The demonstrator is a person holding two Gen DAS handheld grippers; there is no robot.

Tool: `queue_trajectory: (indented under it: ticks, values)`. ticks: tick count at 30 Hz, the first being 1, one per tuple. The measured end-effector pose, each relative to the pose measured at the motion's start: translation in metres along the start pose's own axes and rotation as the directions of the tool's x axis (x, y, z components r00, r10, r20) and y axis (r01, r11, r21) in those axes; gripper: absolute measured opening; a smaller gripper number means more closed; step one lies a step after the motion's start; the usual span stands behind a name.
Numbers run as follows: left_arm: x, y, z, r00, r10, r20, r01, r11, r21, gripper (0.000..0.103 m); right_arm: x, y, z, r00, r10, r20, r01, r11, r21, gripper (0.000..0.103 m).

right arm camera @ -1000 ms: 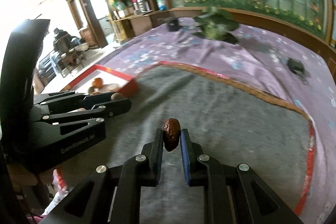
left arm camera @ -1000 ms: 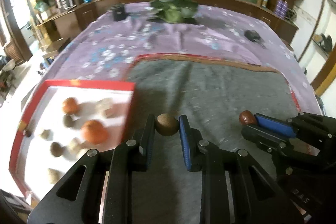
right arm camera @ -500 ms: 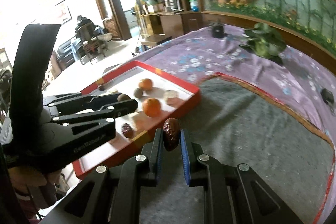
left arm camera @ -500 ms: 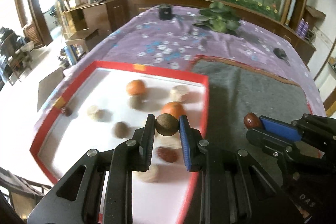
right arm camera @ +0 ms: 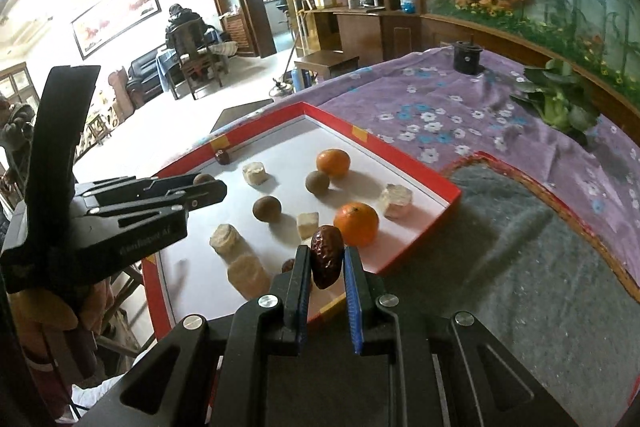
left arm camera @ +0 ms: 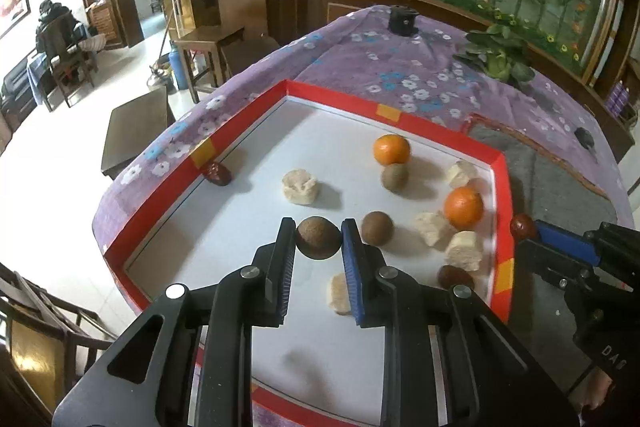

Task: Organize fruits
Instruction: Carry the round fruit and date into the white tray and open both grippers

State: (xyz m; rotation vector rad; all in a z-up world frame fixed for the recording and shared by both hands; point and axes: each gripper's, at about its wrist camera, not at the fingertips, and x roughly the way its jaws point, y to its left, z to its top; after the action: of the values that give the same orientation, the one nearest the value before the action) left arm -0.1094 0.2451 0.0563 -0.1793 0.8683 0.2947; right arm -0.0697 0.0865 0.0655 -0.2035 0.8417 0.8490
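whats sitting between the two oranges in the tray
A round brown fruit sits just below the far orange, and a pale chunk lies between it and the near orange. The left wrist view shows this best.

Daylight, bright; white floor at left blown out. Soft shadows under items on white tray floor (left arm camera: 248, 227). Fisheye bends edges; sharp.

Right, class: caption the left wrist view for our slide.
Left gripper holds a brown round fruit above the red-rimmed tray of fruit.
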Motion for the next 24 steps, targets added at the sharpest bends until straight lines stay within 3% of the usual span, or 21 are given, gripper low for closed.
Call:
queue_trajectory:
  ticks: [24]
  values:
    - [0.026, 0.009, -0.003, 0.997, 0.063, -0.037, -0.064, 0.997, -0.037, 0.022, 0.059, 0.024, 0.015, 0.997, 0.067, -0.044, -0.068, 0.998, -0.013, 0.015]
